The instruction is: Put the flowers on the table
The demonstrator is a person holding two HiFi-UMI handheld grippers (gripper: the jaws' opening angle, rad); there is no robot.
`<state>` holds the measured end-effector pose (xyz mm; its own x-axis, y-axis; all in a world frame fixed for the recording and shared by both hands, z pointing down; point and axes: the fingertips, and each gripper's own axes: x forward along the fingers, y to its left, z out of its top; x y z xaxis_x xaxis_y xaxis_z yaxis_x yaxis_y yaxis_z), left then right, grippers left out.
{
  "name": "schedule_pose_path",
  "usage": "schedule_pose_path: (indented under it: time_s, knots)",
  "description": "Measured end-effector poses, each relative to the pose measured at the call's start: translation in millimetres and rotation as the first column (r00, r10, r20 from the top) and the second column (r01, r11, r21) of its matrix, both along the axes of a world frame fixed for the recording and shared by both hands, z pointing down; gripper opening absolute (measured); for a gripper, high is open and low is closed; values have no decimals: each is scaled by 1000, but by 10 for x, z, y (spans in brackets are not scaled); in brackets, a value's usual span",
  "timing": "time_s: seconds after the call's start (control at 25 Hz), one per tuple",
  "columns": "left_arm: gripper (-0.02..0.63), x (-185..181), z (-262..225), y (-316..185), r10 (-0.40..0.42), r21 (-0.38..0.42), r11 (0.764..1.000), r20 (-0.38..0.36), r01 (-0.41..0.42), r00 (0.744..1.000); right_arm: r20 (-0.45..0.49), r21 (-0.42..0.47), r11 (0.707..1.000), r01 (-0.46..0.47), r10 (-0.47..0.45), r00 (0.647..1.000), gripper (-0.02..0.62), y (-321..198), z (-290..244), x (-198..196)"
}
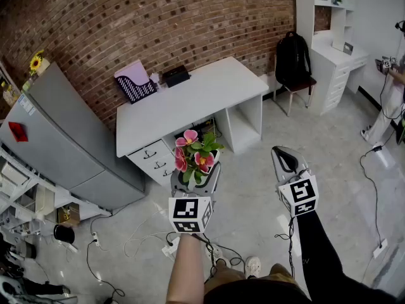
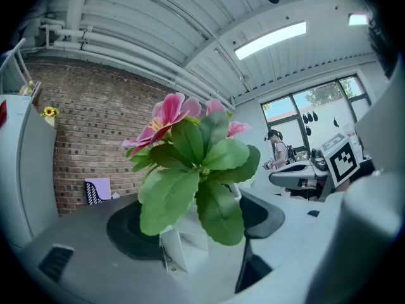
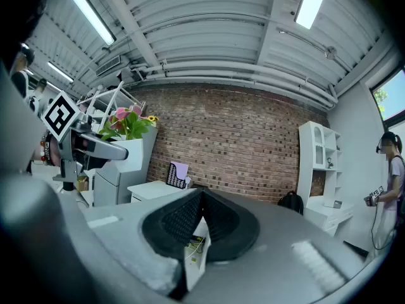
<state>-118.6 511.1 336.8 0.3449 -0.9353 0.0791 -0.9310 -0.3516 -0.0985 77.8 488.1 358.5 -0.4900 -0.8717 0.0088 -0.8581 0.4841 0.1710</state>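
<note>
Room: brick wall (image 1: 190, 18) at back, grey floor (image 1: 342, 195).
Table (image 1: 190, 100): white, against the wall; purple file rack (image 1: 135, 81) + black box (image 1: 176, 75) at its far edge.
L gripper (image 1: 196, 173): level, over the floor in front of the table; fingers (image 2: 262, 217) clamped on a white pot (image 2: 186, 249).
R gripper (image 1: 285, 157): beside it, apart; fingers (image 3: 180, 217) pressed together, nothing btw them.
Flowers (image 1: 195, 152): pink, green leaves, upright in the pot, carried by L gripper, not on the table.

I face a red brick wall (image 1: 190, 18) over a pale grey floor (image 1: 342, 144); white shelving unit (image 1: 309, 5) at right, grey metal cabinet (image 1: 63, 138) at left.
</note>
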Motion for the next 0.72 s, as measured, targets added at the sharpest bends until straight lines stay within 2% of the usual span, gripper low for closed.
schedule_pose_path:
  time_s: [0.44,0.72]
  knots:
    - [341,242,112,120,-2,-31,1000,-8,2,1000,23,-35,999,-2,2,1000,0,146,127,305]
    - [342,389,106,94,13,-29,999,12,-13,1000,34,-43,999,9,-7,999,0,139,163,434]
